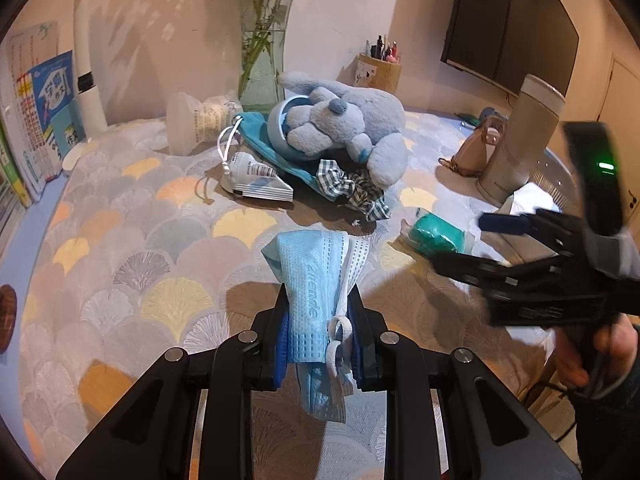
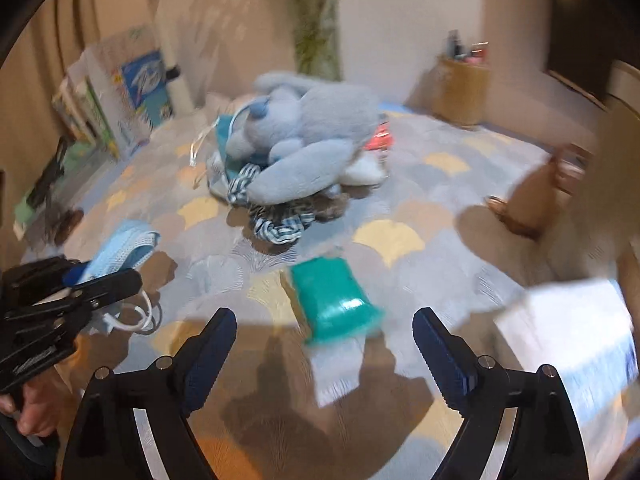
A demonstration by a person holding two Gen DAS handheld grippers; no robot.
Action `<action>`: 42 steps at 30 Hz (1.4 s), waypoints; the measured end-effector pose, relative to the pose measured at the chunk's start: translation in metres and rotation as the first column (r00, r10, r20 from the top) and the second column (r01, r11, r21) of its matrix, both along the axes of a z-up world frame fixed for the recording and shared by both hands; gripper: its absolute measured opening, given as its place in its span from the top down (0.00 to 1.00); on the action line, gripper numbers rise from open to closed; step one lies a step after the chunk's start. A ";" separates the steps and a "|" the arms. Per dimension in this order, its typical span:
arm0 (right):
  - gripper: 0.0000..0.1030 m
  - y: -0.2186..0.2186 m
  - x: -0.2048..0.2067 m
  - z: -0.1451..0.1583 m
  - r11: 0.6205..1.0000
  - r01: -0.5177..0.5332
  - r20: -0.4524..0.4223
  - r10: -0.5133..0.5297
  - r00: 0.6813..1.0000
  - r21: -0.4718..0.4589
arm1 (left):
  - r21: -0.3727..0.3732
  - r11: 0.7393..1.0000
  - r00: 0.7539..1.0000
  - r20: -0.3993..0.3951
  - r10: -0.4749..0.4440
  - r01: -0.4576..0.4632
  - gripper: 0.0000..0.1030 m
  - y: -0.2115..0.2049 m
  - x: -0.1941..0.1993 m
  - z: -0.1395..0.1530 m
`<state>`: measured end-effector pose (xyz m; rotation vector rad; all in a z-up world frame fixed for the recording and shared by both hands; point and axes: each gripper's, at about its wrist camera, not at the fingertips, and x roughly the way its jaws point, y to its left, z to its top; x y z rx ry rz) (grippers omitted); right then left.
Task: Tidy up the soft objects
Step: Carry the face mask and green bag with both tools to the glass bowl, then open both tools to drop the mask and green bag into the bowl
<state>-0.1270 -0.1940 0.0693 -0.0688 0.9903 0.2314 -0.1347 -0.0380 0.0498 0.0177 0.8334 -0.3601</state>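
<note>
Left gripper: pressed together on a folded blue face mask, pinching it at mid-length. Mask's long axis runs along the fingers, from bottom centre of the left wrist view up toward mid-frame; its white ear loops dangle at the right pad. It appears held clear of the patterned tablecloth.

Right gripper: spread wide, nothing between the pads. View is motion-blurred. Teal packet lies on the cloth just ahead of the fingertips, roughly centred in the gap, long axis tilted from upper left to lower right. Right claw is clearly the nearer of the 2.

Pile at upper centre: blue plush toy lying on teal cloth, checked fabric touching its lower edge. Mask sits well apart from that pile, directly below it in frame.

Judgement: the mask likely goes forward to the pile; the right claw would need a straight advance over the packet.
</note>
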 end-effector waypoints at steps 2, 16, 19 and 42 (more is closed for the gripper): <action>0.26 0.004 0.012 -0.010 0.999 0.002 -0.007 -0.003 1.000 -0.043 | 0.010 1.000 1.000 -0.010 -0.026 0.026 0.80 -0.003 0.000 0.000; 0.63 -0.043 -0.025 0.045 0.988 0.097 0.057 -0.104 0.993 0.118 | 0.009 0.972 0.969 0.076 -0.236 0.236 0.79 -0.068 -0.014 0.050; 0.63 -0.073 -0.042 0.063 0.979 0.162 0.092 -0.174 0.981 0.124 | -0.020 0.949 0.945 0.109 -0.309 0.313 0.79 -0.100 -0.016 0.071; 0.62 -0.388 -0.098 0.109 0.614 0.762 0.041 -0.783 0.620 0.207 | -0.089 0.804 0.808 0.126 -0.576 0.587 0.74 -0.410 0.026 0.102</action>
